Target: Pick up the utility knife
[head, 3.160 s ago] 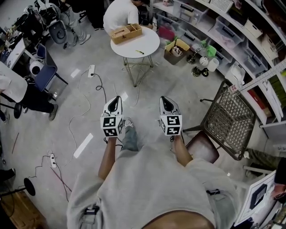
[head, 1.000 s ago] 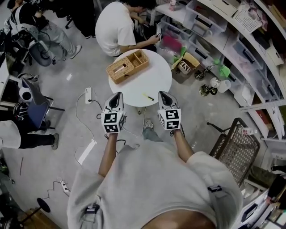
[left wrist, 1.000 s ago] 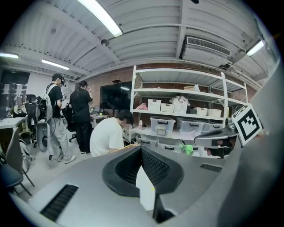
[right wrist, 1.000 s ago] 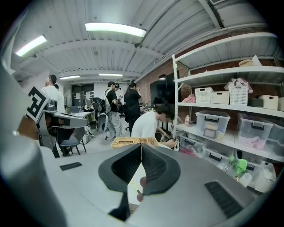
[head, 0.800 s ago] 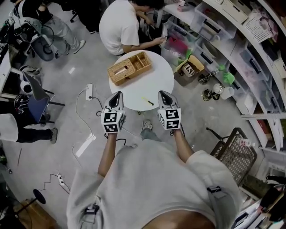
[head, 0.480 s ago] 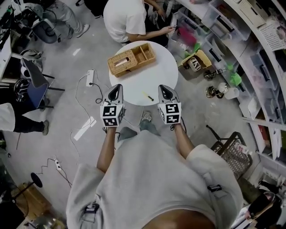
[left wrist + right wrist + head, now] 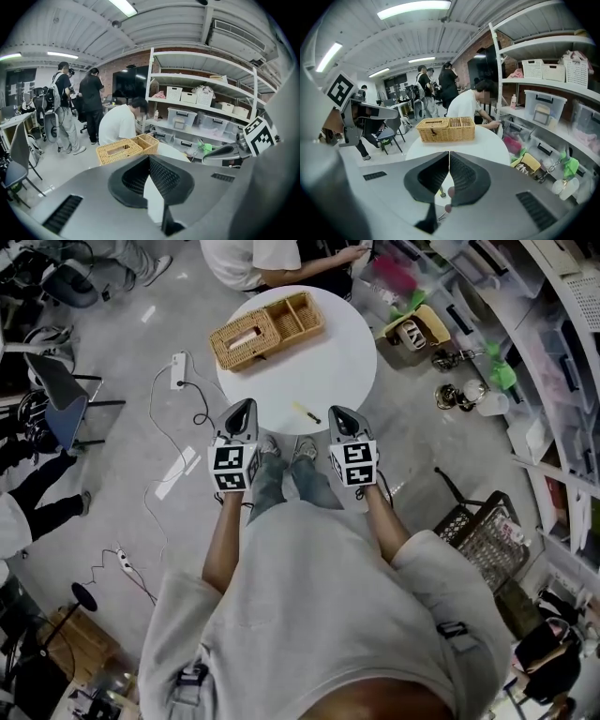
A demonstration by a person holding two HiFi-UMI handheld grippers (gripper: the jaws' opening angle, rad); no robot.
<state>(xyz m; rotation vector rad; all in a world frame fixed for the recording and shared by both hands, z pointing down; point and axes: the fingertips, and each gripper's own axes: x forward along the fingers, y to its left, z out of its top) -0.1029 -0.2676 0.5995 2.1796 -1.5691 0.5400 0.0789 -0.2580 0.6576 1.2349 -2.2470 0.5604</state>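
Note:
The utility knife [image 7: 305, 412], small and yellow, lies near the front edge of the round white table [image 7: 328, 352]. Through the gap under my right gripper's jaws a bit of the utility knife [image 7: 441, 192] shows. My left gripper [image 7: 245, 406] hovers at the table's near edge, left of the knife, shut and empty. My right gripper [image 7: 336, 412] hangs just right of the knife, also shut with nothing in it. In the left gripper view the left gripper [image 7: 149, 157] points over the table towards a wicker basket [image 7: 126, 147].
The wicker basket [image 7: 267, 329] sits at the table's far left. A seated person in a white shirt [image 7: 253, 251] is beyond the table. A power strip with cables [image 7: 178, 371] lies on the floor at the left. Shelves with bins [image 7: 525, 343] and a wire basket [image 7: 483, 535] stand at the right.
The table and knife have come closer in the head view. Both grippers have sunk towards the table's near edge and stay shut.

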